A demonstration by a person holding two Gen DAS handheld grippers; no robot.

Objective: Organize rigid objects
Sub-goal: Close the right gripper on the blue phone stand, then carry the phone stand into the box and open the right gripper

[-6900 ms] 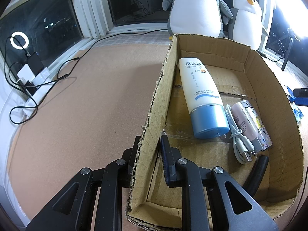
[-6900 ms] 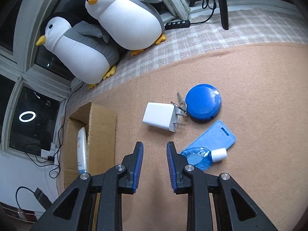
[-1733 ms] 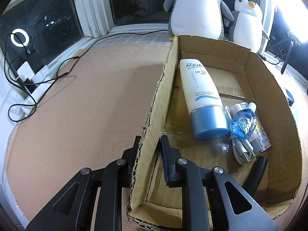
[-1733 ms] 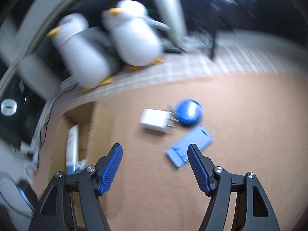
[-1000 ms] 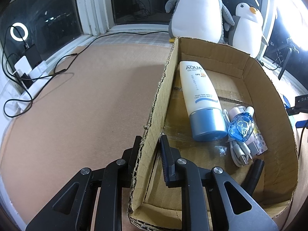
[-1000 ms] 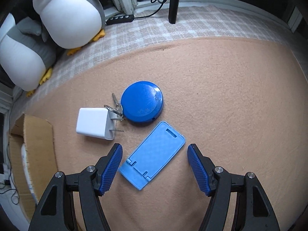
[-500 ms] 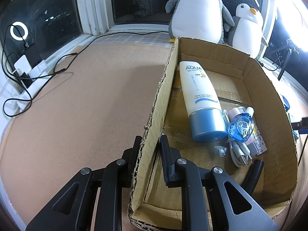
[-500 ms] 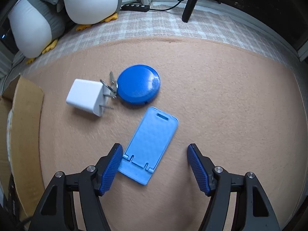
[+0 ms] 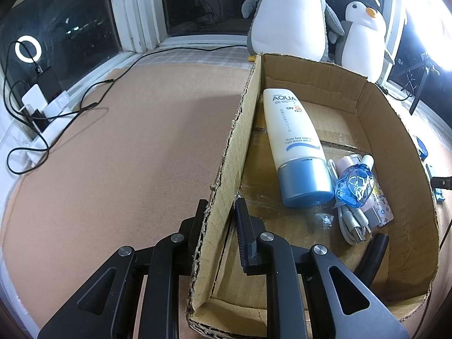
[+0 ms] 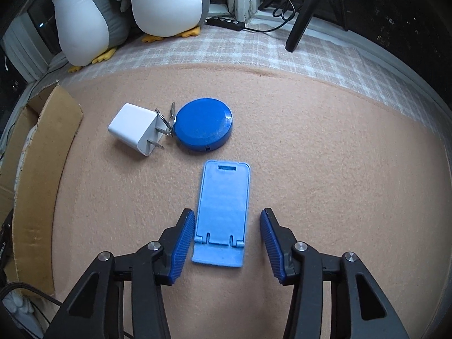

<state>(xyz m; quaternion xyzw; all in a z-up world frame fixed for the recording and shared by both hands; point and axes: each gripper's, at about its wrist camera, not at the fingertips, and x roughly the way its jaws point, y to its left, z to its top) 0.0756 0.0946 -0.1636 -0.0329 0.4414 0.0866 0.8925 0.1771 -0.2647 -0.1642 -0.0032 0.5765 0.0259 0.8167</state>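
Right gripper (image 10: 227, 238) points steeply down at the tan felt mat (image 10: 339, 183). Its blue ribbed pads straddle the near, hinged end of the light-blue flat plastic phone stand (image 10: 224, 206), which lies flat on the mat. The jaws are closing, the stand between them; neither pad touches it yet, and the gap on the right side is the wider.

Key relation: the stand's long axis runs straight away from the gripper, along its pointing line, so the pads face the two long edges across the short width. In my judgement the closing needs no further roll, only a slight shift right to centre.

Beyond the stand: a dark-blue round plastic case (image 10: 203, 128) and a white cube wall charger (image 10: 134, 132), a metal key ring between them, both outside the box.

Left gripper (image 9: 217, 217) is clamped on the near side wall of the brown open cardboard box (image 9: 395, 130), steadying it. Inside lie a cream sunscreen tube with blue cap (image 9: 296, 147), a small clear blue bottle (image 9: 354, 182) and a coiled grey cable (image 9: 353, 223). The right hand is plainly the nearer to the stand.
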